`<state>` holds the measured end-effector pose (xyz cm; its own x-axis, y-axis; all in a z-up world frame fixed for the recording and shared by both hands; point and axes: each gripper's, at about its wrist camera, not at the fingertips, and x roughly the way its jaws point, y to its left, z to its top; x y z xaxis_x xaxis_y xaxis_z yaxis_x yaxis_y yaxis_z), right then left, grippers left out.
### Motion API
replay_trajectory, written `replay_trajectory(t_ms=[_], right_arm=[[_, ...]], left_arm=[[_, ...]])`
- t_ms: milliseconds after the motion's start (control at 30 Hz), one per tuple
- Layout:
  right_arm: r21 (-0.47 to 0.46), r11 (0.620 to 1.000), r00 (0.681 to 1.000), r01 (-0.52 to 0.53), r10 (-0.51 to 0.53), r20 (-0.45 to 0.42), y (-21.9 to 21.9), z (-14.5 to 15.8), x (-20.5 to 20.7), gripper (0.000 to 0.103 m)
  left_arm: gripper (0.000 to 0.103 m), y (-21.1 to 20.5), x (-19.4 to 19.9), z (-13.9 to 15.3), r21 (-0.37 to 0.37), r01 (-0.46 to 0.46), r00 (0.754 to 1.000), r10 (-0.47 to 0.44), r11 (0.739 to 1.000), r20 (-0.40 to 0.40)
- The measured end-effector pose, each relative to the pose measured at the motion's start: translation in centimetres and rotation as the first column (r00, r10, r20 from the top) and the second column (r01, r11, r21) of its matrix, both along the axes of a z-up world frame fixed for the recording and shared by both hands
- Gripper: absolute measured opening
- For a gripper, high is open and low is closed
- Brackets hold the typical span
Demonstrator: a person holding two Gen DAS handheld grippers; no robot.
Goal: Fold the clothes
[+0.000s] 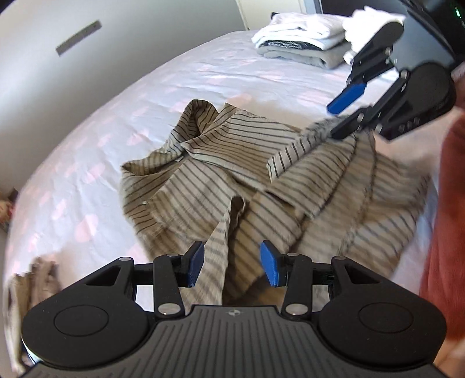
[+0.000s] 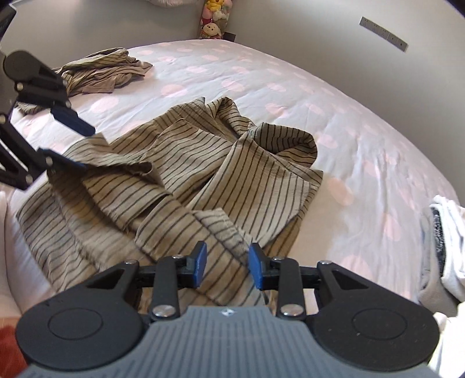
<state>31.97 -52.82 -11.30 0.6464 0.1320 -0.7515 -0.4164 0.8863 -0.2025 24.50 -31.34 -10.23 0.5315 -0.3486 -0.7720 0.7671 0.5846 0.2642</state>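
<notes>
A beige shirt with dark stripes (image 1: pixel 203 186) (image 2: pixel 180 171) lies crumpled on the bed. My left gripper (image 1: pixel 232 266) is open at the shirt's near edge, and a raised fold of the cloth runs loosely between its blue pads. In the right wrist view the left gripper (image 2: pixel 68 142) reaches in from the left, its lower finger resting on the cloth. My right gripper (image 2: pixel 227 264) is also open, with a ridge of the shirt's hem between its pads. From the left wrist view the right gripper (image 1: pixel 345 113) hangs at the upper right, lower finger touching a shirt edge.
The bed cover (image 1: pixel 116 101) (image 2: pixel 334 116) is pale with pink dots. A folded stack of white and grey clothes (image 1: pixel 302 40) (image 2: pixel 441 241) lies nearby. Another striped garment (image 2: pixel 101 72) is bunched up further off. Plush toys (image 2: pixel 213 20) stand by the wall. An orange-red sleeve (image 1: pixel 444 218) is close.
</notes>
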Motion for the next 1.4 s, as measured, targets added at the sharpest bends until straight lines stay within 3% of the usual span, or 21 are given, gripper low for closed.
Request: replay_trajectory(t_ms=[67, 233, 367, 433, 500, 533, 633, 767, 833, 967, 1067, 1200, 1300, 1400], right_arm=[[0.02, 1.0, 1.0, -0.001, 0.001, -0.023, -0.1, -0.6, 1.8, 0.036], [0.13, 0.991, 0.992, 0.023, -0.006, -0.123, -1.4, -2.3, 6.9, 0.05], [0.235, 0.969, 0.974, 0.069, -0.014, -0.226, -2.6, -3.9, 10.2, 0.049], [0.295, 0.952, 0.967, 0.079, -0.001, -0.256, -2.8, -4.2, 10.5, 0.039], [0.352, 0.932, 0.959, 0.089, 0.015, -0.282, -3.1, -4.5, 10.7, 0.016], [0.367, 0.926, 0.962, 0.085, 0.019, -0.272, -3.1, -4.3, 10.3, 0.014], [0.38, 0.924, 0.972, 0.039, 0.054, -0.23, -2.6, -3.2, 8.5, 0.007], [0.335, 0.941, 0.978, -0.054, 0.117, -0.17, -1.2, -2.4, 5.3, 0.007], [0.279, 0.956, 0.979, -0.088, 0.134, -0.151, -0.2, -3.1, 4.0, 0.007], [0.254, 0.964, 0.978, -0.076, 0.121, -0.167, 0.3, -4.9, 3.3, 0.008], [0.251, 0.966, 0.981, -0.062, 0.106, -0.165, 0.2, -5.3, 3.0, 0.011], [0.28, 0.957, 0.982, -0.072, 0.116, -0.146, -0.5, -3.5, 2.2, 0.034], [0.292, 0.953, 0.985, -0.085, 0.124, -0.118, -1.5, -1.6, 1.4, 0.035], [0.289, 0.953, 0.989, -0.086, 0.116, -0.088, -2.9, 0.2, 0.9, 0.036]], left_arm=[[0.041, -0.5, 1.2, -0.8, -0.014, -0.008, 1.0, 0.008, 1.0, -0.008], [0.038, -1.2, 3.6, -2.6, -0.083, -0.033, 0.999, 0.029, 0.996, -0.044], [0.024, -1.0, 4.4, -3.2, -0.135, -0.031, 0.996, 0.02, 0.99, -0.083], [0.016, -0.9, 4.4, -3.3, -0.148, -0.026, 0.996, 0.013, 0.989, -0.088], [0.012, -0.9, 4.5, -3.4, -0.16, -0.021, 0.996, 0.006, 0.987, -0.092], [0.011, -0.8, 4.5, -3.5, -0.166, -0.018, 0.996, 0.002, 0.986, -0.094], [0.009, -0.7, 4.3, -3.5, -0.18, -0.005, 0.995, -0.013, 0.984, -0.098], [0.009, -1.0, 3.3, -3.7, -0.15, 0.043, 0.991, -0.062, 0.988, -0.122], [0.009, -1.4, 3.1, -4.6, -0.115, 0.049, 0.989, -0.065, 0.992, -0.135], [0.009, -1.4, 3.2, -6.2, -0.065, 0.036, 0.985, -0.046, 0.997, -0.164], [0.014, -0.9, 3.0, -6.0, -0.066, 0.024, 0.985, -0.035, 0.998, -0.168], [0.031, -0.1, 2.1, -4.2, -0.089, 0.04, 0.988, -0.053, 0.995, -0.145], [0.045, 0.9, 1.6, -2.6, -0.114, 0.059, 0.989, -0.074, 0.992, -0.13], [0.045, 2.2, 2.1, -0.9, -0.133, 0.051, 0.99, -0.067, 0.99, -0.121]])
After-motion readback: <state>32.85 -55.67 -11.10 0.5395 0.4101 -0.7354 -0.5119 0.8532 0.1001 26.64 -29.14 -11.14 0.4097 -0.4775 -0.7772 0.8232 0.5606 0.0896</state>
